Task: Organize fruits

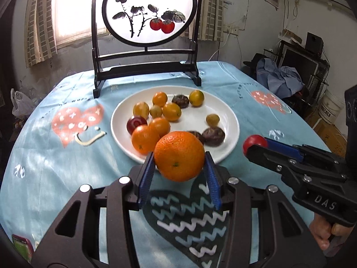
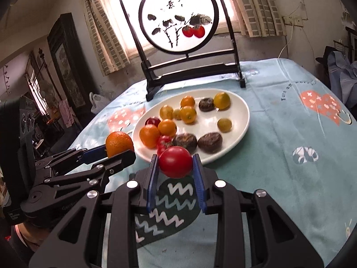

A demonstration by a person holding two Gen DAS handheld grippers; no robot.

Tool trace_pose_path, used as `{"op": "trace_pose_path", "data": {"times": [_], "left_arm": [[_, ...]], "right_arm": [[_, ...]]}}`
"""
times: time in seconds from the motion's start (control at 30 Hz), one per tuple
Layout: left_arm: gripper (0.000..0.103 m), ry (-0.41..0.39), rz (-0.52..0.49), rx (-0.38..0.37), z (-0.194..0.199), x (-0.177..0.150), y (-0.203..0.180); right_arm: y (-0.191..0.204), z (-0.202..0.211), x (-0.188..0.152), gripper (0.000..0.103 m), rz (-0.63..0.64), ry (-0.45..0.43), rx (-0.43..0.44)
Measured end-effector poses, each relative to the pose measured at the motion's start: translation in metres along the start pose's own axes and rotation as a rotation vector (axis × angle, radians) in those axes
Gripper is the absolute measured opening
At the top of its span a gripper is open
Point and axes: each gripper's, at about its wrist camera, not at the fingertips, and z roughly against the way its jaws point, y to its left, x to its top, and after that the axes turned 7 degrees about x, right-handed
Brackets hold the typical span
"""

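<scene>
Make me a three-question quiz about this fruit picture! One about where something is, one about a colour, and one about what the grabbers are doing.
1. Where is the white plate?
A. In front of the painted round screen
B. On the floor
C. Behind the curtain

2. What colour is the fruit in the right gripper?
A. Green
B. Red
C. Purple

3. What is the left gripper doing?
A. Hanging open with nothing in it
B. Resting on the plate
C. Holding an orange between its blue fingers

Answers:
1. A, since the plate sits on the blue tablecloth just in front of the screen's dark stand.
2. B, since a shiny red tomato is squeezed between its fingers.
3. C, since the orange is pinched on both sides, near the plate's front rim.
</scene>
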Motion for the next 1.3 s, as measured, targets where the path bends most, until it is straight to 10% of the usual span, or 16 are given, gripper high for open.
{"op": "trace_pose_path", "data": {"times": [0.27,0.33,0.8,0.9,1.07,1.13,1.3], "left_arm": [[0.050,0.049,0.015,0.094,-0.073,0.055,0.000],[0.091,0.039,0.042,0.176,-0.072,0.057,0.006],[0.098,-0.043,0.088,0.244,-0.014,0.038,0.033],[0.099,-0.033,0.095,0.240,-0.011,0.035,0.035],[0.099,-0.027,0.093,0.239,-0.002,0.027,0.039],[0.100,-0.025,0.083,0.234,0.004,0.021,0.039],[0.101,-0.028,0.070,0.252,0.019,-0.004,0.043]], "right_arm": [[-0.028,-0.031,0.050,0.031,-0.029,-0.038,-0.056],[-0.036,-0.041,0.055,0.031,-0.042,-0.031,-0.058],[-0.044,-0.107,0.067,0.032,0.000,0.069,-0.074],[-0.041,-0.110,0.067,0.063,0.007,0.093,-0.087],[-0.032,-0.089,0.059,0.067,0.045,0.113,-0.084],[-0.028,-0.076,0.053,0.102,0.059,0.123,-0.094],[-0.014,-0.031,0.024,0.102,0.136,0.095,-0.137]]}}
